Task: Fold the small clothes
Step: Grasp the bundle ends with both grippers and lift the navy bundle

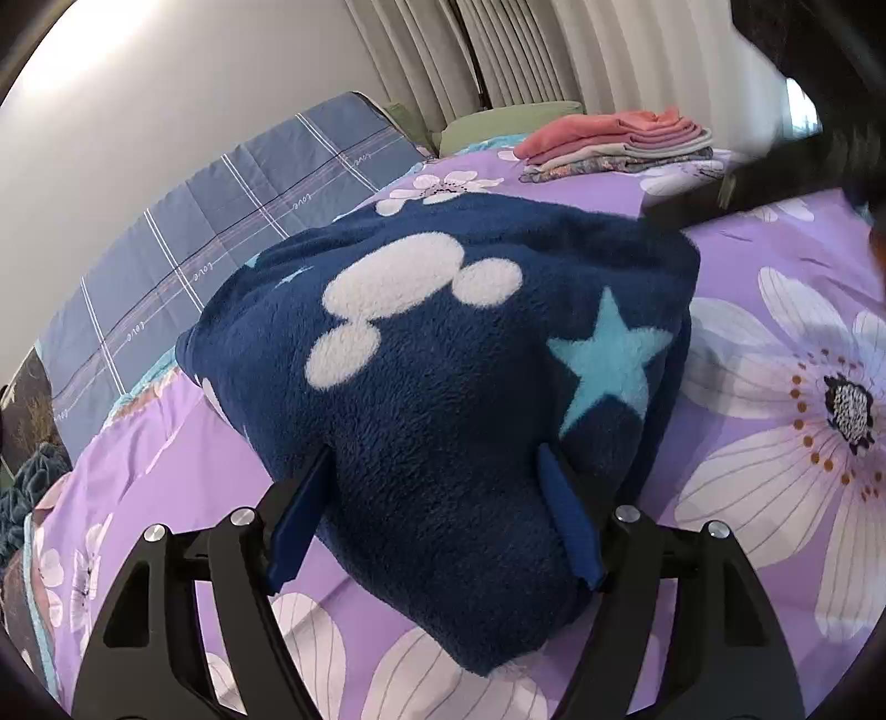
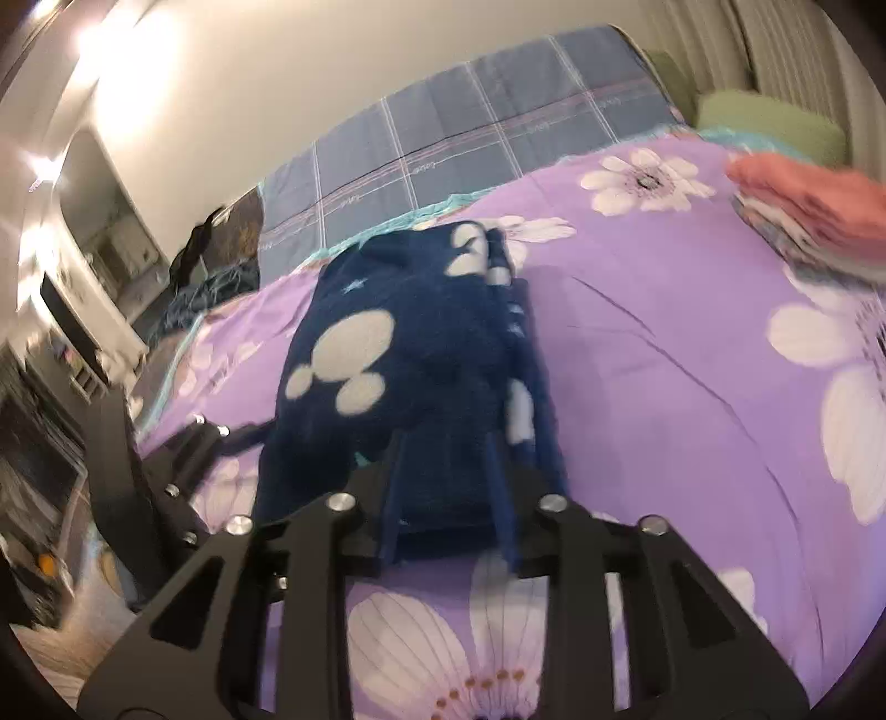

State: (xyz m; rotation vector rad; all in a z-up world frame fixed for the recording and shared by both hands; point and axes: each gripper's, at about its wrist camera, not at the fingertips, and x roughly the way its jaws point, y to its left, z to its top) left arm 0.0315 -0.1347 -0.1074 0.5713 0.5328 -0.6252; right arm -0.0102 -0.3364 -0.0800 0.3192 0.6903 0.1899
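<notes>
Purple bedding printed with big white flowers covers the bed, with a blue plaid quilt along the wall side and pale curtains behind.

On the bedding lies the fleece — a small navy garment of thick, fuzzy pile, marked with white mouse-head blobs and a light blue star. It sits bunched into a rounded heap near the middle of the bed, its near end hanging toward both cameras. In the right wrist view the same fleece looks narrower and taller, with a folded edge along its right side showing more white patches; that view is blurred.

The left tool has its blue fingers spread on either side of the fleece's near end. The cloth bulges between them and the fingers lie along its flanks without visibly pinching it, so the tool reads as released. The right tool has its fingers drawn in close around a narrow fold of the fleece, grasping it.

Farther back, well apart from the fleece, a stack of folded clothes rests on the bedding, pink pieces on top and patterned ones below. A green cushion sits beyond it by the curtains.
</notes>
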